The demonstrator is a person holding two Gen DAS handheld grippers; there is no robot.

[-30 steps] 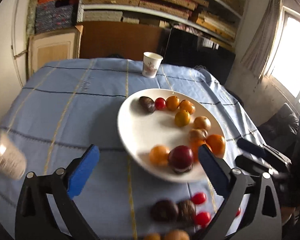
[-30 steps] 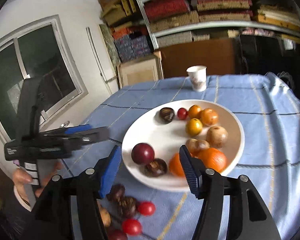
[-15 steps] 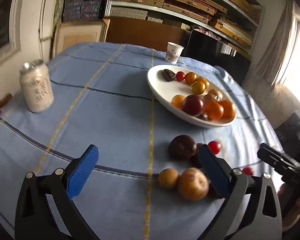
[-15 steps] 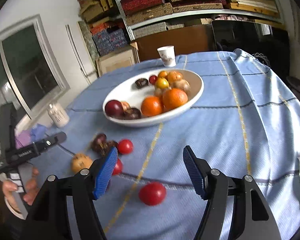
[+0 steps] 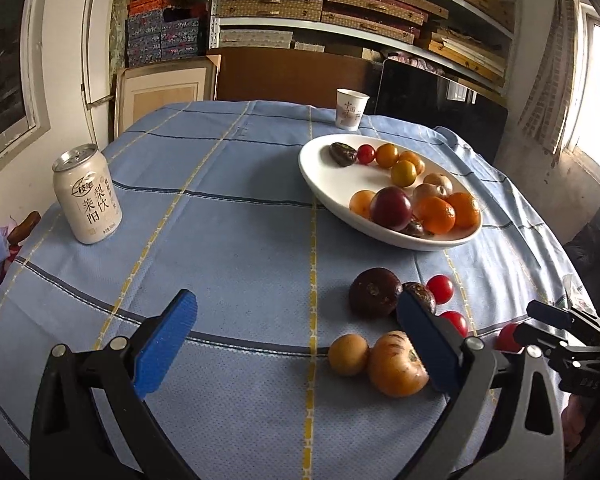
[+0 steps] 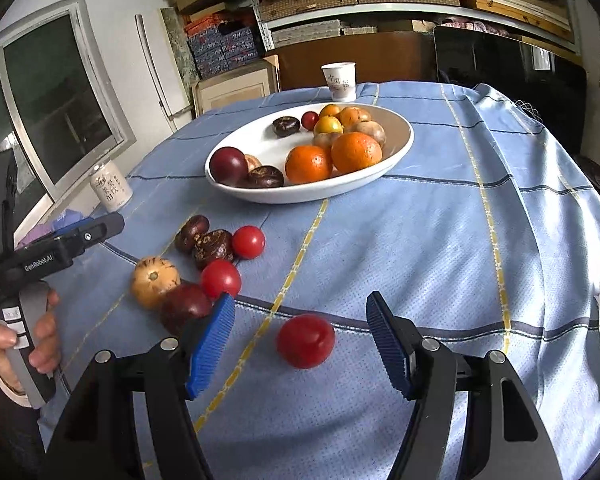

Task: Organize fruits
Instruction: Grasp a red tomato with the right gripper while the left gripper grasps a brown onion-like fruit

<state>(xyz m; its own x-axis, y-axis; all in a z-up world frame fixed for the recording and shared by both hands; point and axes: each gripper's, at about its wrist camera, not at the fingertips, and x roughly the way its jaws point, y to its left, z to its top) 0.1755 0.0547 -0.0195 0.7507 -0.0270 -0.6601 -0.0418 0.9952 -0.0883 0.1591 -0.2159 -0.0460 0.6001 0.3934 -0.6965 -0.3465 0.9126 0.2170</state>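
Note:
A white plate [image 5: 320,168] [image 6: 300,196] holds oranges, a dark plum and several small fruits. Loose fruit lies on the blue cloth in front of it. My left gripper [image 5: 296,320] is open and empty, with a dark round fruit [image 5: 374,298], a small yellow fruit [image 5: 348,354] and a striped orange fruit [image 5: 398,364] just inside its right finger. My right gripper [image 6: 300,312] is open, low over the cloth. A red tomato [image 6: 305,340] lies between its fingers, touching neither pad. Two smaller tomatoes [image 6: 220,278] and dark fruits [image 6: 212,248] lie to its left.
A drink can [image 5: 87,196] stands at the table's left and a paper cup [image 5: 351,109] behind the plate. A person's hand [image 6: 40,340] holds the left gripper's handle [image 6: 60,248]. Shelves and boards line the back wall. The cloth hangs over the table's right edge.
Both grippers have drawn back from over the plate and sunk toward the loose fruit at the front. The red tomato now lies between the right fingers.

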